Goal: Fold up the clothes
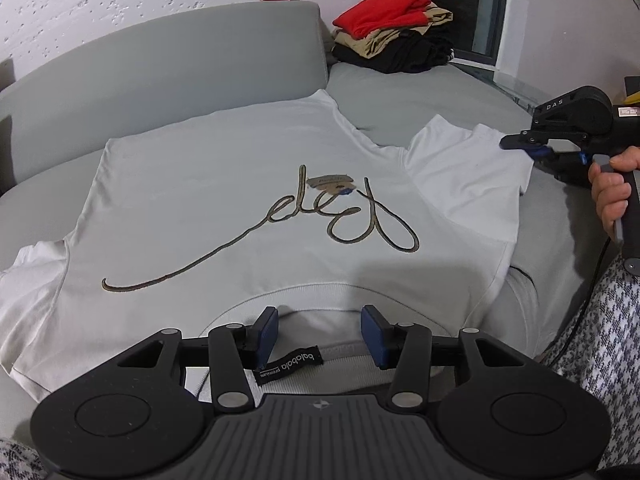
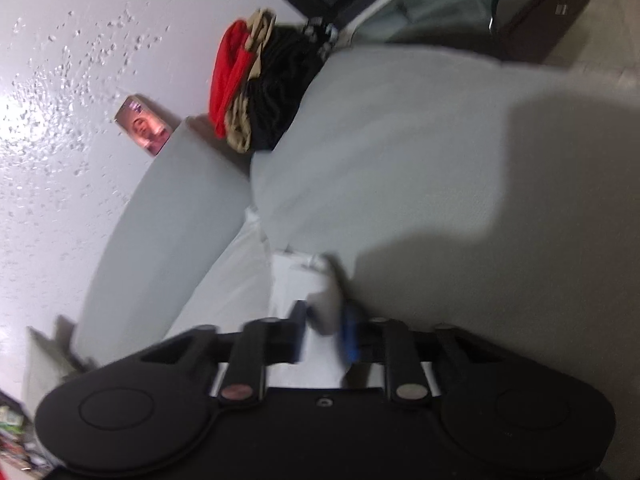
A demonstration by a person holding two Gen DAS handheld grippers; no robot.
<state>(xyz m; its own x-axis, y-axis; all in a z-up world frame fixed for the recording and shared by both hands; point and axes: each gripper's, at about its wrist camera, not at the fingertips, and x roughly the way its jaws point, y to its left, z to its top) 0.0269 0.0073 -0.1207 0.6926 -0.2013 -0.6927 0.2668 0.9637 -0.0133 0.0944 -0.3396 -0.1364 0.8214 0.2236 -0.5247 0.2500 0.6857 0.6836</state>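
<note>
The shirt (image 1: 248, 216) lay flat on the sofa (image 1: 160, 64), collar under the unclenched left gripper (image 1: 319, 330), while the right gripper (image 2: 325, 330) pinched its right sleeve (image 1: 464, 172), the nearer side to fold inward.

left gripper (image 1: 318, 334) open, right gripper (image 2: 324, 330) clamped

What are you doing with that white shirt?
A person is folding clothes on a grey sofa, holding a claw tool in each hand. The white shirt lies flat, print up. The right claw is shut on the shirt's sleeve. The left claw is open at the collar, gripping nothing. A pile of clothes sits at the back.
</note>
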